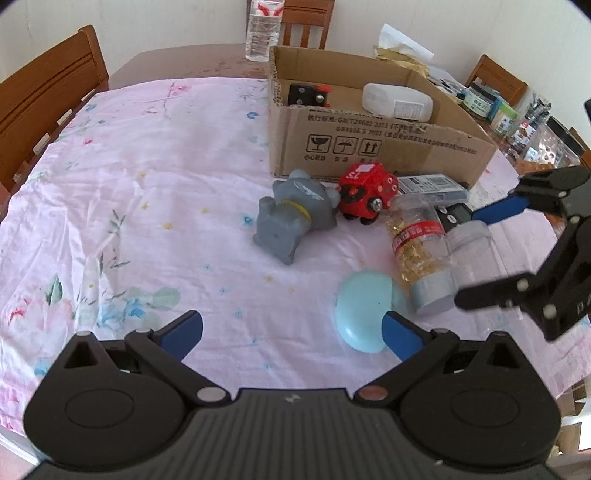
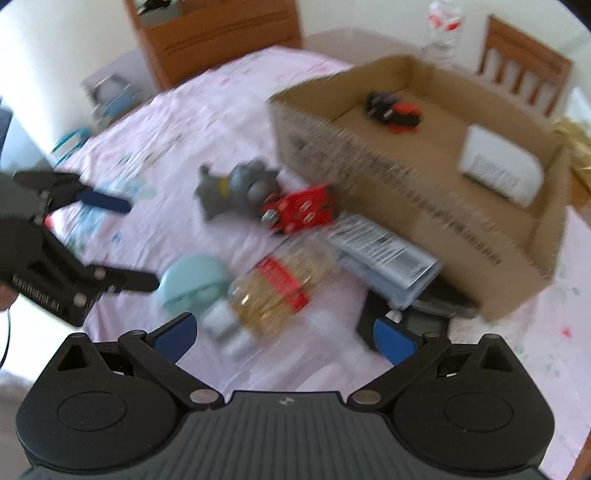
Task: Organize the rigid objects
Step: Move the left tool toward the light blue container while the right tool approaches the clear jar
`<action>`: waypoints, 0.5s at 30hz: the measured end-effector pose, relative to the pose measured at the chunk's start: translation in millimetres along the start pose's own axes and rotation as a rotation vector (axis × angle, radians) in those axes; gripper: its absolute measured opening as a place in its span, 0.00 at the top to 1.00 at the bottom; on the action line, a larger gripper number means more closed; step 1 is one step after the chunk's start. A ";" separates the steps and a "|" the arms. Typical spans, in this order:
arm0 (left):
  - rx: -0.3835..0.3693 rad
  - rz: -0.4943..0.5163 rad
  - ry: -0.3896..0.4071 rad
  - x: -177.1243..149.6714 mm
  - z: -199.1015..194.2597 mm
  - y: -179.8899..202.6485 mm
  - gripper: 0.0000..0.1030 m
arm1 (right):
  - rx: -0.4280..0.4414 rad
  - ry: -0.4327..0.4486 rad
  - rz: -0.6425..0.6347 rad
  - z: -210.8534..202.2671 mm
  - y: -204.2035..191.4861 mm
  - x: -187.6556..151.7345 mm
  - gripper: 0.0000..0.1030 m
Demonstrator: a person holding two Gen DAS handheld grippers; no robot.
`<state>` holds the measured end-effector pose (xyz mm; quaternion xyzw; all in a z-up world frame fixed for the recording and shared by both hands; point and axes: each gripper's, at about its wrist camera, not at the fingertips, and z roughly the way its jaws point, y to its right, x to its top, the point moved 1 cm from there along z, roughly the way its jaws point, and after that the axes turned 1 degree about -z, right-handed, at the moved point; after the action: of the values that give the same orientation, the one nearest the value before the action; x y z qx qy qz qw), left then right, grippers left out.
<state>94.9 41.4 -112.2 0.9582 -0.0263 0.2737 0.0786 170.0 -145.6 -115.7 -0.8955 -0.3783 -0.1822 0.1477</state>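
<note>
An open cardboard box [image 1: 369, 147] stands on the pink cloth and holds a black-and-red toy [image 1: 308, 95] and a white bottle [image 1: 397, 101]. In front of it lie a grey toy animal [image 1: 291, 218], a red toy cube [image 1: 367, 192], a clear bottle of gold capsules [image 1: 421, 251], an empty clear jar [image 1: 474, 254], a flat labelled case [image 1: 430, 186] and a light blue oval case [image 1: 364, 308]. My left gripper [image 1: 291, 332] is open, its right finger beside the blue case. My right gripper [image 2: 282, 334] is open just above the capsule bottle [image 2: 273, 288]. The right wrist view is blurred.
A water bottle [image 1: 263, 31] stands behind the box. Jars and clutter [image 1: 517, 118] fill the table's right end. Wooden chairs [image 1: 44, 99] surround the table. The pink cloth [image 1: 147, 203] is bare on the left.
</note>
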 end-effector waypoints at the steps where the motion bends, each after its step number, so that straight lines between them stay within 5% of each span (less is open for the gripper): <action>1: -0.006 0.009 -0.002 0.0 0.3 1.3 0.01 | 0.010 -0.016 -0.012 -0.4 -2.4 -2.4 0.00; 8: -0.061 0.133 -0.025 -4.0 4.0 22.2 0.01 | 0.020 -0.101 -0.064 -5.8 -20.8 -29.5 0.00; 15: -0.057 0.247 -0.071 -7.6 24.4 41.0 0.01 | -0.108 -0.062 -0.035 2.1 -32.9 -48.6 0.00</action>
<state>97.3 -3.0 -131.1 0.9541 -0.1546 0.2465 0.0708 115.0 -153.0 -134.7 -0.9008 -0.3876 -0.1770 0.0839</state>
